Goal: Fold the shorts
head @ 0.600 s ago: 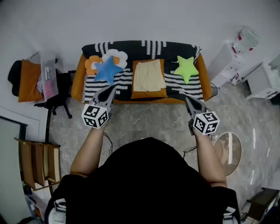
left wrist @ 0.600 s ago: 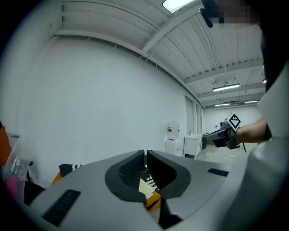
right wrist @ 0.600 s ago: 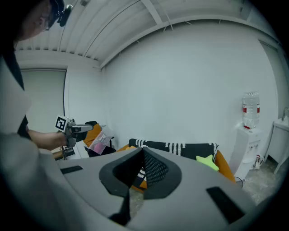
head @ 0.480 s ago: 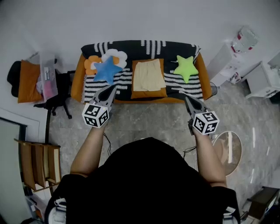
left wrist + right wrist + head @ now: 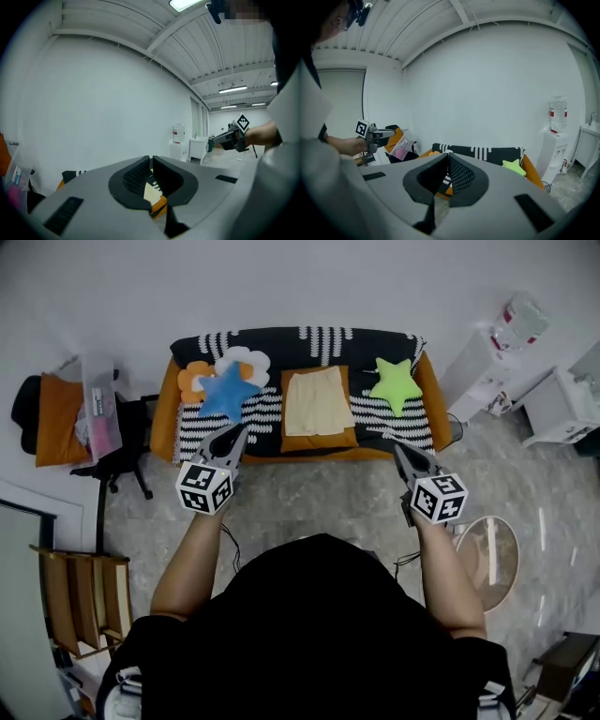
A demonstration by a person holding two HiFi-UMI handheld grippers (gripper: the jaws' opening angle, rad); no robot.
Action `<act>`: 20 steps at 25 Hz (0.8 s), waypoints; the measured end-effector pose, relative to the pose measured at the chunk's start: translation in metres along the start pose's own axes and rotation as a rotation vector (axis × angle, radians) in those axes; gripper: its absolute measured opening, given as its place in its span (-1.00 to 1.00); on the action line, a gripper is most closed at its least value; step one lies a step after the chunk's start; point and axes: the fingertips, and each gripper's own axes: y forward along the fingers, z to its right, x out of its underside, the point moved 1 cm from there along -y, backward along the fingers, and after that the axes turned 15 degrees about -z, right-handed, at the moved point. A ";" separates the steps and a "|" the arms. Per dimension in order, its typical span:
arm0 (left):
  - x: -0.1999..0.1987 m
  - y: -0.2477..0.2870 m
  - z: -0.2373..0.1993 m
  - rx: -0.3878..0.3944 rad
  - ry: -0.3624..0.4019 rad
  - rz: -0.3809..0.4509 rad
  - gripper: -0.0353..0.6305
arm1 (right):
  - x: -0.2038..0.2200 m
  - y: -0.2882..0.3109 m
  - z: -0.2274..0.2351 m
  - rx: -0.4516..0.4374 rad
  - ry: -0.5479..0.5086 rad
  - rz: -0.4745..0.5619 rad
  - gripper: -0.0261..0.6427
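**A:** Start with what is closest. How do the tools stand?

**B:** The left tool [image 5: 240,431] and the right tool [image 5: 399,450] are both held out in front of the person, tilted slightly downward. Each one's own view shows its jaws pressed together with nothing caught between them. Both are closed and empty.

**A:** And past the tips?

**B:** A strip of bare floor [image 5: 319,493] comes first, then the front edge of the sofa [image 5: 161,423]. Neither tool touches the sofa, and both hang well apart from it.

**A:** Where are the shorts?

**B:** The shorts [image 5: 318,401] are pale yellow and lie spread flat on an orange cushion [image 5: 319,441] in the middle of the seat. They are straight ahead of the person, in the gap between the lines the two tools point along. The left tool would have to angle in to its right and the right tool to its left.

**A:** Is either one nearer?

**B:** Not clearly. The shorts sit about midway between the tips, so I judge this a two-handed reach.

**A:** What about the long axis?

**B:** The shorts look a little longer front to back than side to side, with the narrower end towards the backrest. I cannot make out which end is the waistband.

**A:** Is anything crowding them?

**B:** A blue star pillow [image 5: 228,390] lies on the seat to the left of the shorts and a green star pillow [image 5: 395,385] to the right. Both are clear of the cloth.
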 end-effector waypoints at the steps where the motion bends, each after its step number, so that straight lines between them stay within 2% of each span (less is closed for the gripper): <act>1: 0.001 0.000 -0.001 0.000 0.000 -0.005 -0.78 | 0.000 0.000 0.000 0.001 0.002 0.000 -0.89; 6: 0.002 -0.002 -0.007 0.004 0.006 -0.019 -0.76 | -0.007 0.001 -0.006 0.003 -0.008 0.009 -0.78; 20: 0.010 0.005 -0.025 0.028 0.008 -0.039 -0.35 | -0.021 0.019 -0.023 -0.002 -0.100 0.007 -0.43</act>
